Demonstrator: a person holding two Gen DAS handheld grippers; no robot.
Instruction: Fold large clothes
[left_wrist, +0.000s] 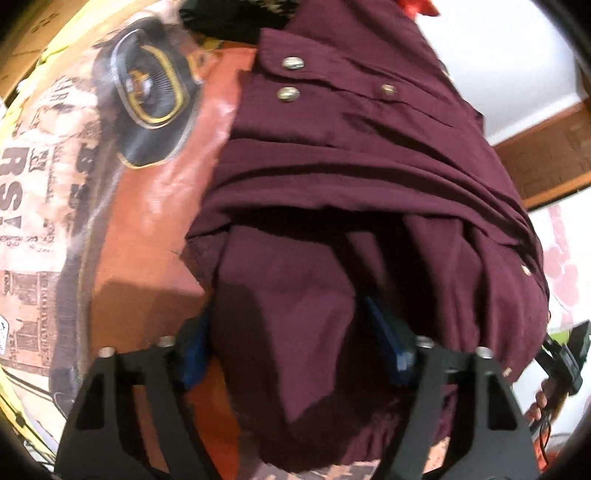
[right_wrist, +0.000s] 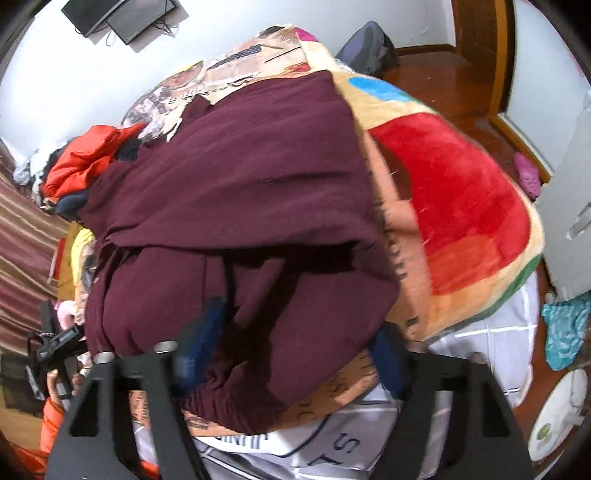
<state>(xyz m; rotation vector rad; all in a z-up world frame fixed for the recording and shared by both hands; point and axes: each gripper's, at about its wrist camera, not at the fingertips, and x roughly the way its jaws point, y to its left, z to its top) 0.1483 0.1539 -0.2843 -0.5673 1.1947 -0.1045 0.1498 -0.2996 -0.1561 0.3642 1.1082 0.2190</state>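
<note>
1. While I lean over the bed, the maroon garment lies spread on the printed blanket that covers it.
2. In my left wrist view the garment's snap buttons sit along a flap at its far end, and its near part is folded up into a thick bundle at my fingers.
3. My left claw has that bundle between its blue pads; the cloth fills the gap, yet motion blur keeps me from telling whether the pads press it or merely flank it.
4. In my right wrist view the same garment covers the middle of the bed, its near elastic hem bunched close to my fingers.
5. My right claw straddles that near edge with its jaws apart; the left pad lies against the cloth, while the right pad stands clear, over the blanket's edge.
6. Beyond the garment, on its left in the right view, lies a heap of other clothes with an orange piece on top.
7. A red patch of the blanket shows to the garment's right, and white sheet with dark lettering lies below the claw.
8. My left hand shows at the left edge of that view, gripping its tool.
</note>
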